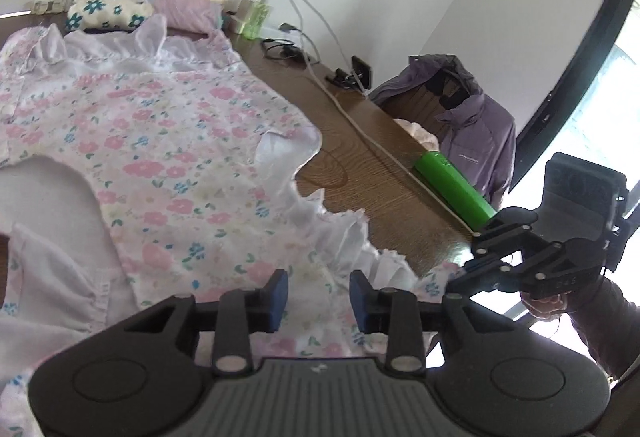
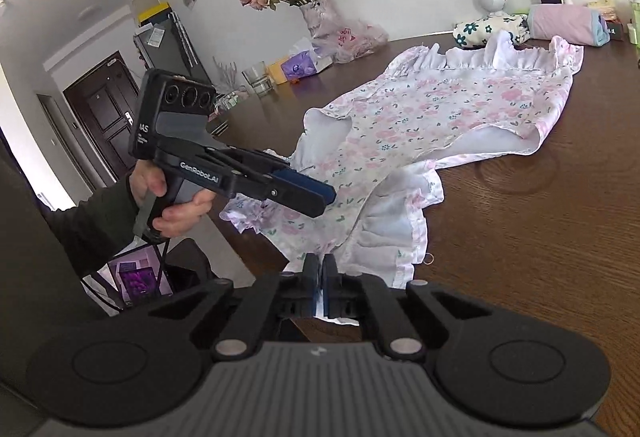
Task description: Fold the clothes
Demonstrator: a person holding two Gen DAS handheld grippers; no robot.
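I am working on a floral ruffled garment (image 2: 420, 125), a small pink-flowered piece with white frills, spread across the dark wooden table (image 2: 540, 237). Its far end reaches toward the folded fabrics by the wall, and its near frilled hem hangs at the table's near edge.

My right gripper (image 2: 319, 277) is clenched on that near ruffle: white fabric shows pinched between its blue pads. My left gripper (image 1: 319, 291) stands released, jaws apart, hovering just over the near floral part of the garment with nothing between the pads. In the right wrist view it sits to the left of my right gripper, pointing in over the cloth.

I judge the job in hand to be getting a second grip on the near hem so both corners can travel together. To do it well, I would bring the left pads down on the frill at the left near edge, taking the same layers the right holds, not a single loose ruffle. Keep the two grips level and the hem taut between them, so the fold line comes out straight. Mind the cables (image 1: 352, 117) and the green tube (image 1: 454, 185) on the right side of the table.
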